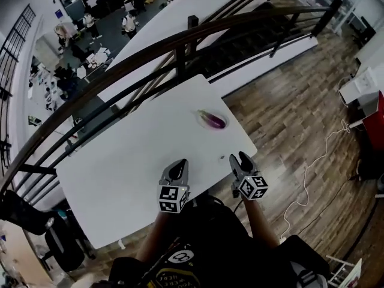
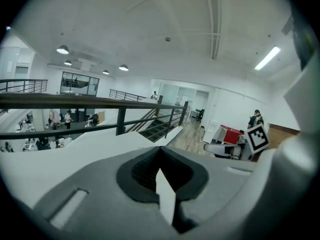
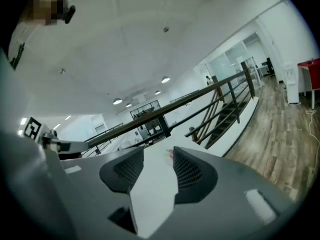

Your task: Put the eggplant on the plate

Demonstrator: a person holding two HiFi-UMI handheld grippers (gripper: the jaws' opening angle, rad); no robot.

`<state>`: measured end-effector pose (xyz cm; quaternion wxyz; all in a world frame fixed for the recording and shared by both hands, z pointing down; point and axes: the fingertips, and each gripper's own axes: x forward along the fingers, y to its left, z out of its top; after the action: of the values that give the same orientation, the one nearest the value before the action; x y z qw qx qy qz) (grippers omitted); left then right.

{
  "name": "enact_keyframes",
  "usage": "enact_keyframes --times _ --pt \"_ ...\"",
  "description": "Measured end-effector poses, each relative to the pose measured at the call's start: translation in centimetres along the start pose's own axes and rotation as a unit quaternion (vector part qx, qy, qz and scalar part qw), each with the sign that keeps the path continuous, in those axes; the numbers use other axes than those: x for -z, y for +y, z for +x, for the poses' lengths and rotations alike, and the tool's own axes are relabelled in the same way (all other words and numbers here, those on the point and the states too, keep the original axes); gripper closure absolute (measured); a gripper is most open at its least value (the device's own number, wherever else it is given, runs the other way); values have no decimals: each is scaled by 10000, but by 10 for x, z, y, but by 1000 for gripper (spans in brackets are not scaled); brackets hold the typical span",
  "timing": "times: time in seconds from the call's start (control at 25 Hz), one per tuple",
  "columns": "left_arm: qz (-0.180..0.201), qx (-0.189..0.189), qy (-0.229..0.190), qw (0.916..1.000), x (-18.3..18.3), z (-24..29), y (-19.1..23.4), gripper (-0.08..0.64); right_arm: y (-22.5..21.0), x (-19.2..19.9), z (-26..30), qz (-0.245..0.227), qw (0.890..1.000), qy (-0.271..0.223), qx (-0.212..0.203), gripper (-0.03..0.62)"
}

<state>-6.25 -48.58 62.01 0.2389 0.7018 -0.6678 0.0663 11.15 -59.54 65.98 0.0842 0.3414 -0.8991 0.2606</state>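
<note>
A purple eggplant (image 1: 213, 120) lies on a pale round plate (image 1: 200, 114) at the far right of the white table (image 1: 132, 161). Both grippers hover over the table's near edge, well short of the plate. My left gripper (image 1: 179, 164) is shut, its dark pads meeting with nothing between them (image 2: 160, 151). My right gripper (image 1: 239, 157) is open and empty, with bare table showing through the gap (image 3: 157, 159). A small pinkish spot, likely the eggplant (image 3: 169, 155), shows far off between its jaws.
A dark metal railing (image 1: 180, 41) runs just behind the table, with a staircase (image 1: 252, 41) and a lower floor beyond it. Wooden floor (image 1: 300, 119) lies to the right, with a white cable (image 1: 312, 167) on it. The table's right corner (image 1: 255, 143) is close to my right gripper.
</note>
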Motion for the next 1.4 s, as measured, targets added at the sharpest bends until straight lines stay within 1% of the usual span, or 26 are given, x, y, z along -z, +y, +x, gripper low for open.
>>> enact_keyframes --times 0.04,0.08,0.16,0.24,0.32,0.36,0.44,0.56,0.72,0.88,1.04,1.2,1.4 --pt "100 130 -75 9998 -7 1 -9 555 15 -9 -12 -51 9999 -150 -27 440" --pt "194 253 -153 9994 -14 2 -18 555 29 -17 -24 -85 9995 -295 -81 514" --pt "335 461 -290 9980 -24 3 -39 555 50 -35 -45 -124 9981 -577 -178 591" --pt "390 640 -324 9967 -26 9 -60 555 59 -48 -63 -327 9965 -758 -119 591" --pt "400 778 -258 9958 -22 18 -77 555 55 -51 -76 -629 9950 -775 83 591" --pt "417 835 -233 9954 -20 20 -84 555 50 -50 -81 -700 9946 -743 203 591" --pt "510 962 -237 9938 -21 18 -95 555 44 -48 -90 -650 9945 -723 381 591" --pt "703 1118 -242 9910 -20 11 -108 555 42 -43 -104 -573 9946 -721 488 591" --pt "807 1190 -215 9894 -14 9 -118 555 40 -33 -114 -450 9955 -702 458 591" --pt "826 1164 -236 9895 -19 8 -117 555 40 -31 -111 -434 9963 -626 393 591" --pt "788 1087 -296 9905 -22 7 -113 555 41 -36 -111 -541 9959 -644 342 591" --pt "764 1056 -341 9909 -21 6 -113 555 44 -35 -109 -787 9948 -569 292 591" --pt "758 1110 -344 9903 -21 3 -112 555 51 -34 -106 -698 9958 -554 224 591"
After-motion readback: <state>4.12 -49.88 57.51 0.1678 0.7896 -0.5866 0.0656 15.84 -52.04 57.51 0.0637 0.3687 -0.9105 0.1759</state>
